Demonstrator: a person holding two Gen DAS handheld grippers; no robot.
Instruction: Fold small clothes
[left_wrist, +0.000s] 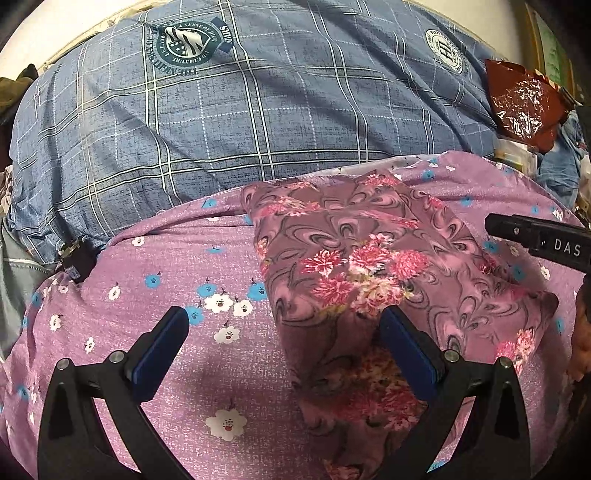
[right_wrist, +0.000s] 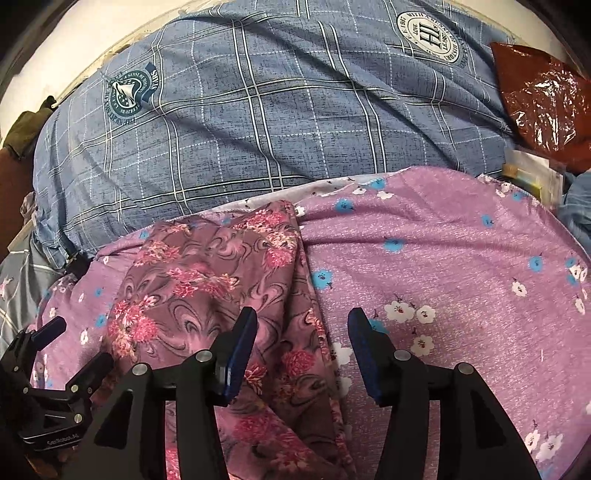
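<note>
A small mauve garment with pink flower print (left_wrist: 354, 258) lies folded into a long strip on a lilac floral sheet (left_wrist: 177, 258). It also shows in the right wrist view (right_wrist: 207, 280). My left gripper (left_wrist: 284, 321) is open and empty, over the strip's left edge near its front end. My right gripper (right_wrist: 303, 325) is open and empty, over the strip's right edge. The right gripper's body shows at the right edge of the left wrist view (left_wrist: 539, 240). The left gripper shows at the lower left of the right wrist view (right_wrist: 70, 350).
A blue plaid quilt (left_wrist: 240, 110) lies bunched behind the lilac sheet (right_wrist: 461, 258). A crinkled red plastic bag (left_wrist: 521, 103) and some packets lie at the far right; the bag also shows in the right wrist view (right_wrist: 543, 99). Grey cloth (left_wrist: 18, 273) is at the left.
</note>
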